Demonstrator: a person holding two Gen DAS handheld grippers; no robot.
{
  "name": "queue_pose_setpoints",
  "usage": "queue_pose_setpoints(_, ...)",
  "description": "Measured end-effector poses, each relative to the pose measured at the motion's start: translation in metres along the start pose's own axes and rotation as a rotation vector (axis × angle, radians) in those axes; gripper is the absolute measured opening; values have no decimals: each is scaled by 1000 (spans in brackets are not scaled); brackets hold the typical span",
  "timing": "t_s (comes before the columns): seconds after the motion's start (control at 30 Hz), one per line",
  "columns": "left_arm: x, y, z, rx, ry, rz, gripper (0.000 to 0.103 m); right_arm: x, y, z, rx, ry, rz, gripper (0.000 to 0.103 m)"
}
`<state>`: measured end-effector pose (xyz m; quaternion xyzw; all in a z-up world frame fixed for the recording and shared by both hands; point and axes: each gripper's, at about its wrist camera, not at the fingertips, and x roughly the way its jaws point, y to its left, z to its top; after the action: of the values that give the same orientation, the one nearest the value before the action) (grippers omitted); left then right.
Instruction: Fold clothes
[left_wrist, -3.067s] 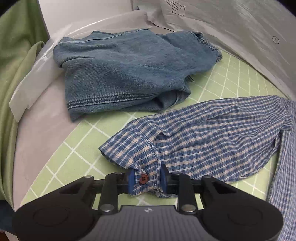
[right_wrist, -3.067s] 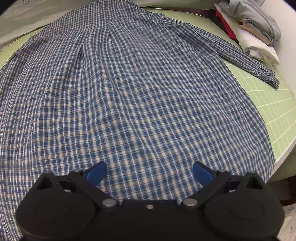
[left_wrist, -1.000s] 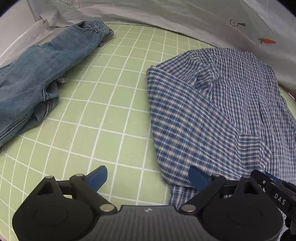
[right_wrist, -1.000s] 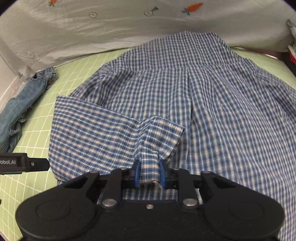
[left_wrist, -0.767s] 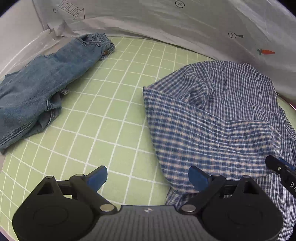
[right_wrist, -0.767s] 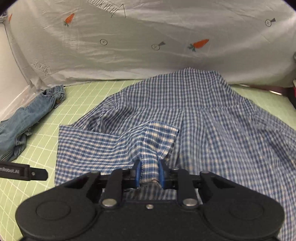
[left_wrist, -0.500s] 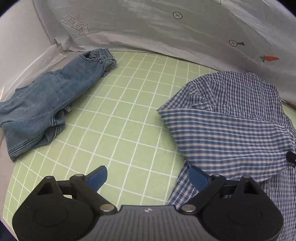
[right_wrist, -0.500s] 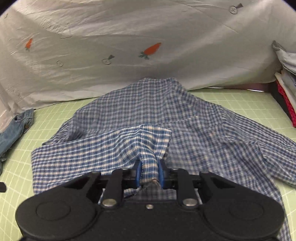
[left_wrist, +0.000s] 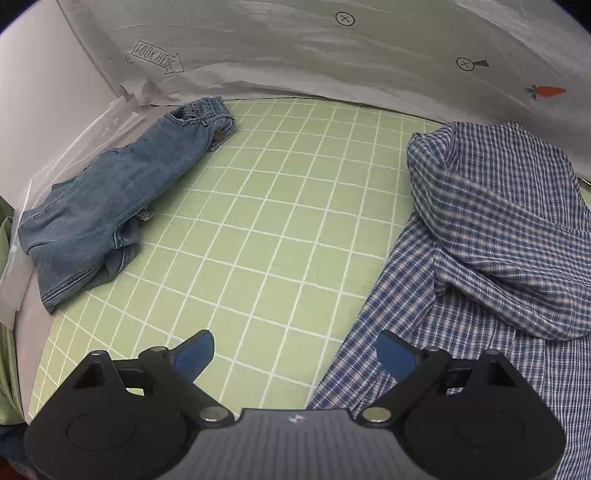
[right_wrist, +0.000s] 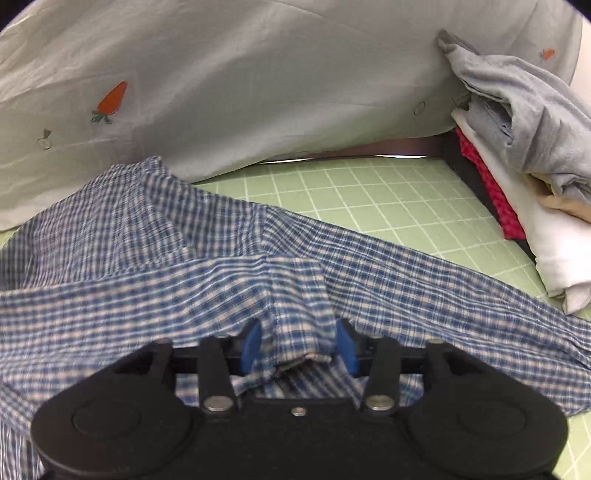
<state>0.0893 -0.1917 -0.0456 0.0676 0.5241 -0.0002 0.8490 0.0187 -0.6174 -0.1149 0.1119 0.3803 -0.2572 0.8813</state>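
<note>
Sleeve (right_wrist: 288, 291) of the checked shirt (right_wrist: 424, 280) lies folded across the shirt's body on the green mat (right_wrist: 388, 192). The right gripper (right_wrist: 297, 343) has just been opening, its pads now clear of the cuff between them. The left gripper (left_wrist: 293, 354) hangs wide and empty over the mat. I judge the other sleeve comes next, needing a fresh pinch at its cuff

Right hand-held gripper (right_wrist: 298, 345) just opening; left hand-held gripper (left_wrist: 293, 354) agape
</note>
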Motion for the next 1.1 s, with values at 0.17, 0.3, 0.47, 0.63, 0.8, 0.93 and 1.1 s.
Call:
queue_pose_setpoints(0.17,-9,-3,-8,58,-29,-32,95,-33,14,-26,24,-17,-1,81)
queue_pose_setpoints(0.3,-15,13,-19,80,-53,-78,95,-66,38,-55,17,-34,0,103)
queue_pose_setpoints(0.47,-17,62,-35,47,-74,-138,95,-117,86,-89,19,-53,-5,103)
queue_pose_setpoints(0.63,-16,124,-58,10,-72,-172,97,-166,151,-125,18,-68,30,103)
queue_pose_setpoints(0.8,-6,177,-75,13,-37,-195,98,-197,228,-163,-38,-38,81,103)
queue_pose_setpoints(0.93,-3,207,-82,39,-36,-226,98,-206,283,-190,-58,5,98,103)
queue_pose_setpoints(1.1,4,230,-88,90,-27,-255,98,-212,334,-215,-69,42,115,94)
